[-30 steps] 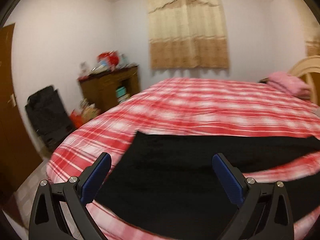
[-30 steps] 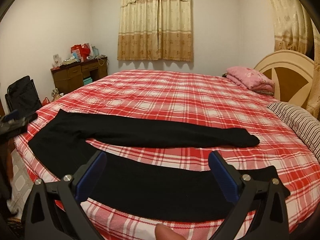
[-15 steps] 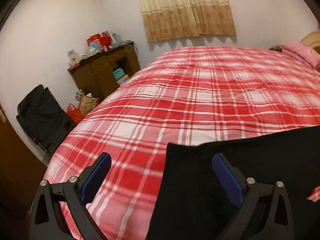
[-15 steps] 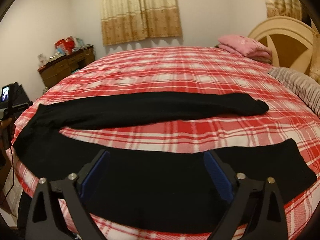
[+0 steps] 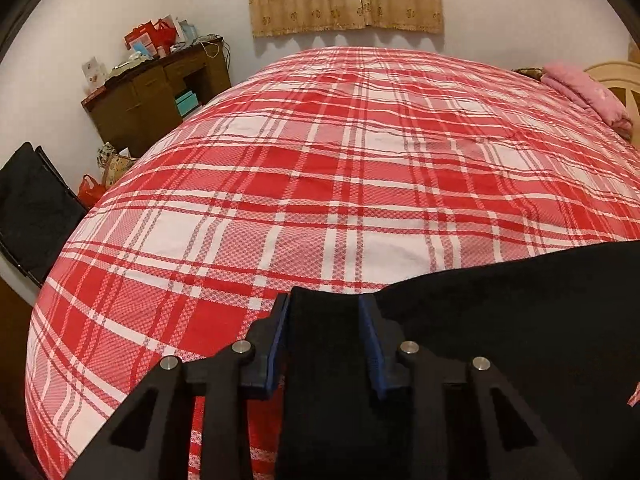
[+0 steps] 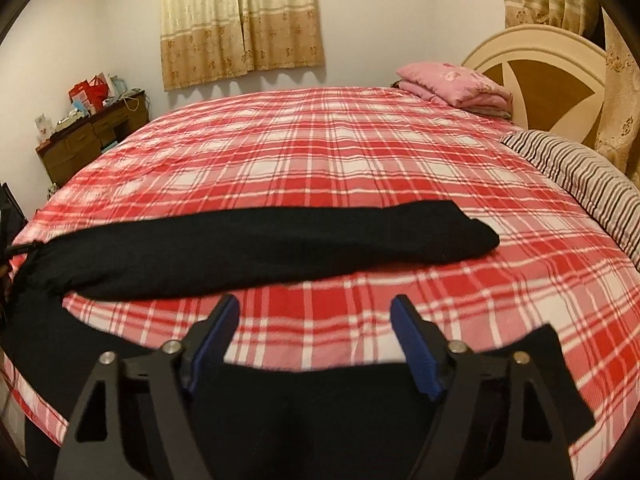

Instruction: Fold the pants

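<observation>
A bunched corner of the black pants [image 5: 500, 320] sits between the closing fingers of the left gripper [image 5: 325, 312], while the right gripper [image 6: 314, 312], also closing and still wide, straddles the near leg's edge, with bare plaid bed [image 6: 340, 152] ahead and the far leg stretching sideways beyond it.

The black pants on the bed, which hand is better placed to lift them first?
Probably left: the left hand-held gripper is closing with the pants corner between its pads. The right hand-held gripper is closing too, its tips over bare bedspread.
</observation>
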Available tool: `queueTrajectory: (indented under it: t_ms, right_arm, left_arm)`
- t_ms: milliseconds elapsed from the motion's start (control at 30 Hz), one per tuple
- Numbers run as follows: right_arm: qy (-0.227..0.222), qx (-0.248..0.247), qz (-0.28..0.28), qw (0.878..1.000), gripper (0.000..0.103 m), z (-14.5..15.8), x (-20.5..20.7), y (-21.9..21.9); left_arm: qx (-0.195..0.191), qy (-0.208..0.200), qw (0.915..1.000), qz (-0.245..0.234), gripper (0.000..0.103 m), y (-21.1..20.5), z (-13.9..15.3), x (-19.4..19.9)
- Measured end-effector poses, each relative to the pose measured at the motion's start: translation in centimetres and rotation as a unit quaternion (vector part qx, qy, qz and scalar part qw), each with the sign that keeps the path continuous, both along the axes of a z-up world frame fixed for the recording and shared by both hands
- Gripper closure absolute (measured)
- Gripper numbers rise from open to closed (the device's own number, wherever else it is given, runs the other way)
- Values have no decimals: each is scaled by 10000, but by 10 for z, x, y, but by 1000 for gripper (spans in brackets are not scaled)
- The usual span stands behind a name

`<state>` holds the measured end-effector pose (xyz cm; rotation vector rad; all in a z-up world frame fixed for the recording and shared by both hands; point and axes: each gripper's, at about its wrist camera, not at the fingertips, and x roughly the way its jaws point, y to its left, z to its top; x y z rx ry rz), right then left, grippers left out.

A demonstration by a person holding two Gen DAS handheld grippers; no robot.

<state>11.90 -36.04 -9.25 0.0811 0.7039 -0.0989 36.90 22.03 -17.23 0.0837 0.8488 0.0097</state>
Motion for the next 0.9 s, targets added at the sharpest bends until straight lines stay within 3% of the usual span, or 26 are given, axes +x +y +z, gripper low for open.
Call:
queueTrajectory:
  t_ms: [67,200,300,500,567,900]
  right_arm:
    - [-18,86,-31,10000,30,5,10,-12]
    - [174,46,-262,9995,48,12,38,-44]
    - [332,122,-626,9974,51,13,58,-83]
    - [624,66,-1220,9905,53,8,97,-152]
    - [829,247,-1296,9878,53,-1,115,-172]
    - [1516,756,-869,9817,53,-47,171,-208]
  left_arm:
    - [-135,-53,9999,48,78,5,1,0]
    - [-577,-115,9982,105,80,17,0,-2]
    - [-687,-133,9975,115,81,20,0,-3]
    - [-442,-73,9989,113,81,13,-3,0]
    - [-355,-67,9993,114,81,11,-4,0]
    - [85,35,9999,143,81,2,-7,5]
